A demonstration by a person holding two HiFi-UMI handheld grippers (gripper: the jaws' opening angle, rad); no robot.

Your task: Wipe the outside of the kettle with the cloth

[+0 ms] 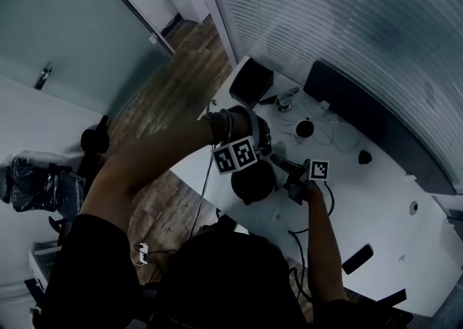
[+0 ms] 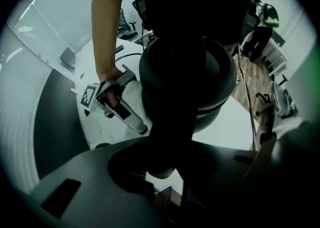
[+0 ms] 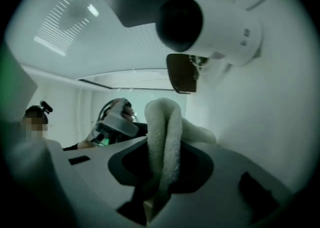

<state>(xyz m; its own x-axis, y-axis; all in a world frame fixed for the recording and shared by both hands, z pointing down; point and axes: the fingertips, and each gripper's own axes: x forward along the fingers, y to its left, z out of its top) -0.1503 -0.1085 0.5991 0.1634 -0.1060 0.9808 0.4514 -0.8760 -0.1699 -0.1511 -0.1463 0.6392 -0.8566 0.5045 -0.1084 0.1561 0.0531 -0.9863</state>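
Note:
In the head view the dark, rounded kettle (image 1: 253,186) stands near the left edge of the white table (image 1: 383,212). My left gripper (image 1: 249,170) comes down on it from above. In the left gripper view the kettle (image 2: 200,66) fills the middle and its dark handle (image 2: 170,137) runs down between my left gripper's (image 2: 167,172) jaws, which are shut on it. My right gripper (image 1: 291,178) is level at the kettle's right side. In its own view my right gripper (image 3: 160,182) is shut on a folded white terry cloth (image 3: 165,132).
On the table behind the kettle are a black box (image 1: 249,80), a white mug (image 1: 304,129), a long dark panel (image 1: 376,129) and cables. A black phone (image 1: 358,259) lies near the front edge. Wooden floor (image 1: 166,96) lies to the left of the table.

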